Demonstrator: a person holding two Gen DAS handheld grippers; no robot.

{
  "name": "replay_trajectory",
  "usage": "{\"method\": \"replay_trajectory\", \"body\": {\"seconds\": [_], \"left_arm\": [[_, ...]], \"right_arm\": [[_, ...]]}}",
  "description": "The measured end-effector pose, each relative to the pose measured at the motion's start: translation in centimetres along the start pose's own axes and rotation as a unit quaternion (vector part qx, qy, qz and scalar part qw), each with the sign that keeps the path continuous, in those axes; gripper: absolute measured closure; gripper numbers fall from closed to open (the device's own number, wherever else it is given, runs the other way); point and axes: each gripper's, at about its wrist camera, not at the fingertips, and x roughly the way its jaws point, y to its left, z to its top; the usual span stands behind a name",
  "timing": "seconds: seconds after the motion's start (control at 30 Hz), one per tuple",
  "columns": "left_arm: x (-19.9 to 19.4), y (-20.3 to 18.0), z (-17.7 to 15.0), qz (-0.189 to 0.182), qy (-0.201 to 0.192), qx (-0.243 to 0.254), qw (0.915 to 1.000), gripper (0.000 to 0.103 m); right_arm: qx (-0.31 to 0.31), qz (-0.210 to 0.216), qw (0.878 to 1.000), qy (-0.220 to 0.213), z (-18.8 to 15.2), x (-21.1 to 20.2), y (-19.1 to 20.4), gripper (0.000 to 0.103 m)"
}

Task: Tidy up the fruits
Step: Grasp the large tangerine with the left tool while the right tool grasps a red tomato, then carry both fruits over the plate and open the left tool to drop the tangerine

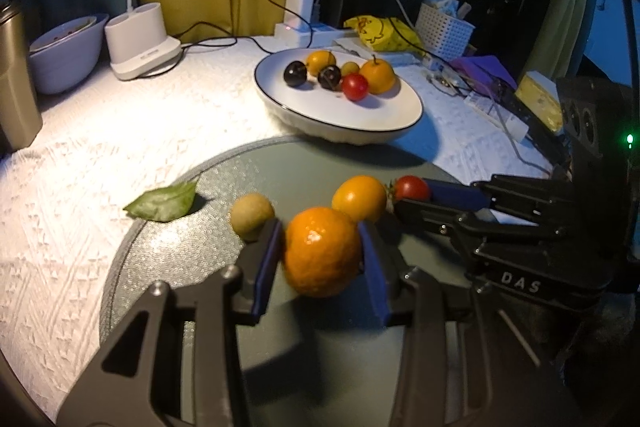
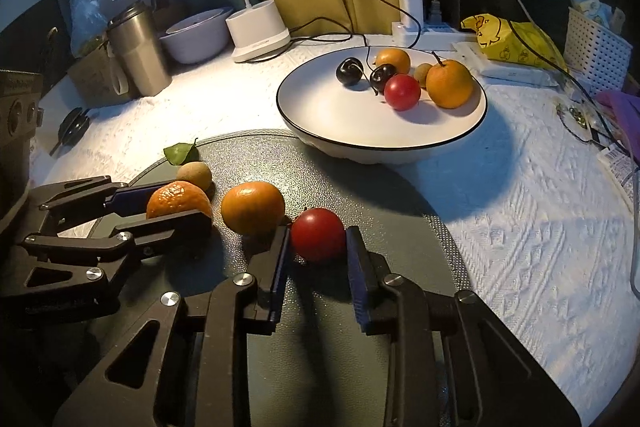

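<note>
On a round grey-green mat point(image 1: 160, 267) my left gripper point(image 1: 321, 239) is shut on an orange mandarin point(image 1: 322, 253), its blue pads against both sides. My right gripper point(image 2: 318, 233) is shut on a red cherry tomato point(image 2: 318, 235), which touches the mat. A second orange fruit point(image 2: 253, 207) lies loose between the two held fruits. A small green-brown fruit point(image 2: 195, 175) and a green leaf point(image 2: 181, 153) sit at the mat's far left. Behind the mat, a white dark-rimmed plate point(image 2: 320, 115) holds several fruits: dark cherries, a red tomato, oranges.
A white lamp base point(image 2: 260, 35), a purple bowl point(image 2: 196, 35) and a steel tumbler point(image 2: 136, 55) stand at the back left. A power strip with cables point(image 2: 412, 23), a yellow bag point(image 2: 508, 39) and a white basket point(image 2: 596, 43) line the back right. White textured cloth point(image 2: 540, 227) covers the table.
</note>
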Motion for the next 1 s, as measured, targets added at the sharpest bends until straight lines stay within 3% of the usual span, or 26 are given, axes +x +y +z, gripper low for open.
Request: {"method": "replay_trajectory", "body": {"seconds": [1.0], "left_arm": [[-1.0,-0.3,4.3,0.003,-0.024,0.023,0.9995,0.062]], "right_arm": [[0.008,-0.016,0.999,-0.044,3.0,-2.4,-2.3,0.074]]}}
